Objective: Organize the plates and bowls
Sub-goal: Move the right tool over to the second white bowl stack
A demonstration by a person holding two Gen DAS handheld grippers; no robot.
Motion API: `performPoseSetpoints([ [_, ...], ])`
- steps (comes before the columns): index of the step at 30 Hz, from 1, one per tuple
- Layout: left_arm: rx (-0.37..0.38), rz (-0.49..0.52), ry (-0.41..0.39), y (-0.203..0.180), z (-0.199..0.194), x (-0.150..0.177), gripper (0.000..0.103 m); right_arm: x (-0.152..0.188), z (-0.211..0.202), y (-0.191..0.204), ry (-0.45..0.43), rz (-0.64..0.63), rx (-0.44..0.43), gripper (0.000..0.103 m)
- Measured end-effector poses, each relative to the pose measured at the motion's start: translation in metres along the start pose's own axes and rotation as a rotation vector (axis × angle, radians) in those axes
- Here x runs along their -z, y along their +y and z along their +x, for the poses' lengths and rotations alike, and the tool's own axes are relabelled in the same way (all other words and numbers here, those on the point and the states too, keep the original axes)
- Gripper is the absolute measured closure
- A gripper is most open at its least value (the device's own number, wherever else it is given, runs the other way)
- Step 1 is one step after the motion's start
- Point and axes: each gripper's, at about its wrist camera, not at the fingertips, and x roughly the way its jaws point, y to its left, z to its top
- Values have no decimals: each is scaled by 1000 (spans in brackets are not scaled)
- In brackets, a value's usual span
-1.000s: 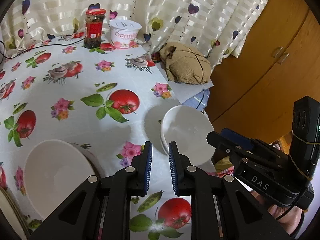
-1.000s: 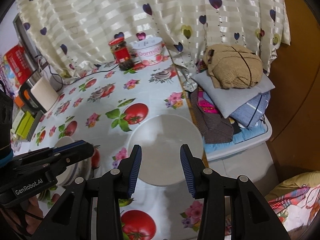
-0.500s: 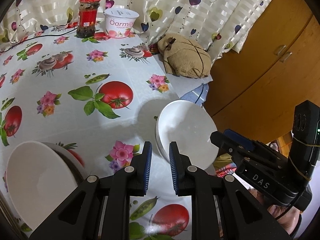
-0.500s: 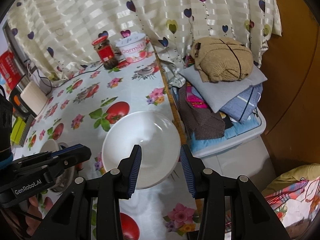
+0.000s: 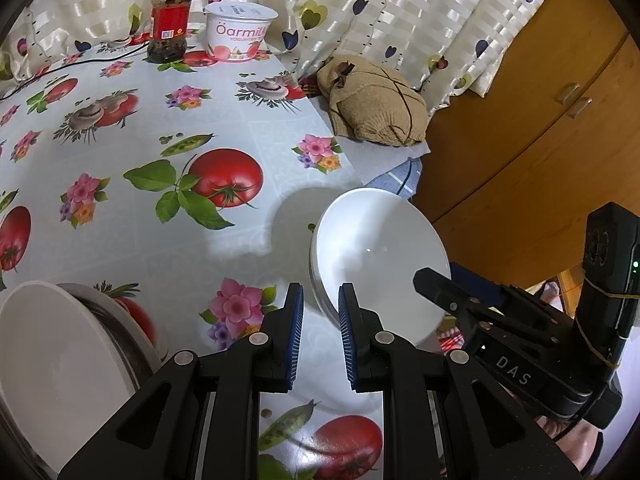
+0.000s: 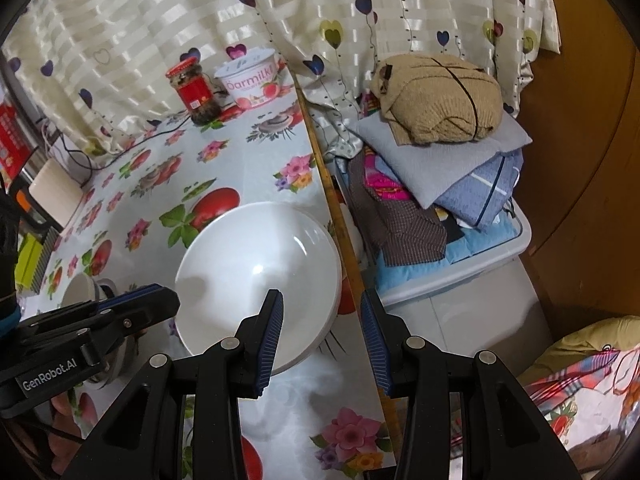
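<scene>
Two hand-held grippers hover over a table (image 5: pixel 132 240) covered in a cloth printed with tomatoes, peas and flowers.

In the left wrist view, the left gripper (image 5: pixel 320 312) sits at 6 o'clock with its blue-padded jaws a narrow gap apart and nothing between them; only tablecloth shows in the gap. A stack of white bowls (image 5: pixel 380 264) stands just beyond its tip, toward 4 o'clock, near the right edge of the table. The right gripper (image 5: pixel 436 284) reaches over that stack's near rim from 4 o'clock. At 8 o'clock a second white bowl (image 5: pixel 52 364) rests in what looks like a darker dish.

In the right wrist view, the right gripper (image 6: pixel 322 320) has its jaws apart and gripping nothing. The left finger lies over the near rim of the white bowls (image 6: pixel 260 264), and the right finger lies past the table edge. The left gripper (image 6: pixel 160 300) comes in from 9 o'clock, just beside the bowls.

At 12 o'clock, by a heart-print curtain (image 5: pixel 360 8), stand a red-lidded jar (image 5: pixel 170 20) and a yogurt tub (image 5: pixel 240 28). Folded clothes (image 6: pixel 436 152) are piled in a bin at 2 o'clock, beside a wooden cabinet (image 5: pixel 560 120)
</scene>
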Motion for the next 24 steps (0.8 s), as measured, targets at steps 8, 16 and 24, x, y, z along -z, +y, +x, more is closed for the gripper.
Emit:
performPoseSetpoints([
  [8, -10, 38, 4, -6, 4, 3, 84, 3, 7, 0, 14, 1, -12, 78],
  [16, -25, 59, 3, -11, 3, 6, 85, 5, 9, 1, 19, -2, -12, 82],
  [24, -27, 60, -16, -11, -8, 6, 86, 4, 6, 4, 9, -7, -18, 83],
])
